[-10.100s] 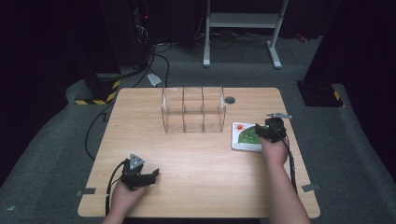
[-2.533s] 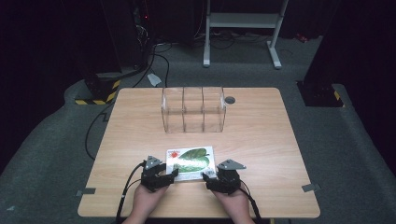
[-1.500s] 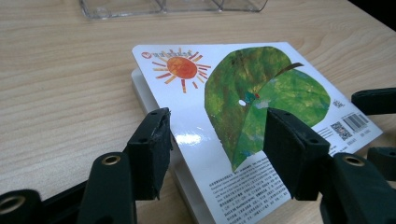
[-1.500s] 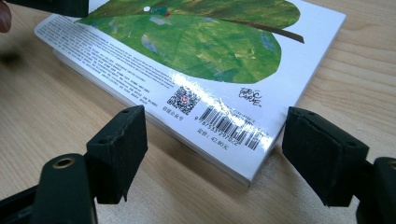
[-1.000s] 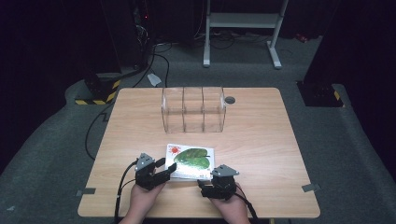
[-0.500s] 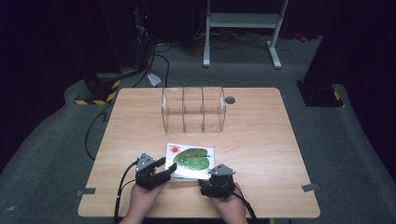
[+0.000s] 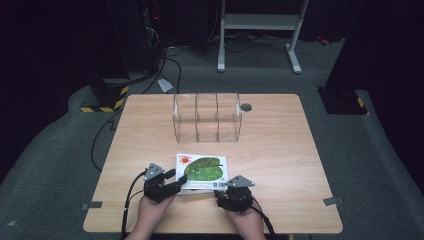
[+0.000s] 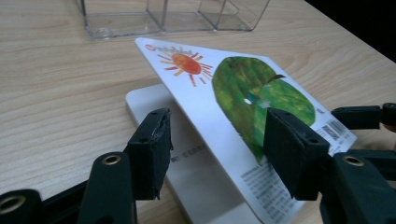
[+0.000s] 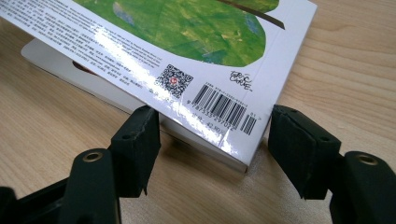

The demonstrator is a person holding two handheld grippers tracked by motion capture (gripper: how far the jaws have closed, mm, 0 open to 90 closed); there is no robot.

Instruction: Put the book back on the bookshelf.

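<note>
Picture book [image 7: 202,172] now flat on table [image 7: 300,150], well in front of clear rack [image 7: 207,117], on the person's side. No longer out at the rack's right end as ten seconds ago.

Front cover [image 8: 243,93] tilted up off the pages, far edge toward the rack and higher than it looked 2.5 seconds ago.

Left gripper [image 7: 177,181] at the book's left corner farthest from the rack. Jaws apart with the raised cover between them, propped rather than pinched.

Right gripper [image 9: 215,135] at the barcode corner, also on the side away from the rack. Jaws just been closing, corner of book between them. Gap visible beside the spine-side pad, so no clamp yet.

Judged: opening of book under way, right side about to pin the block while left swings the cover over.
</note>
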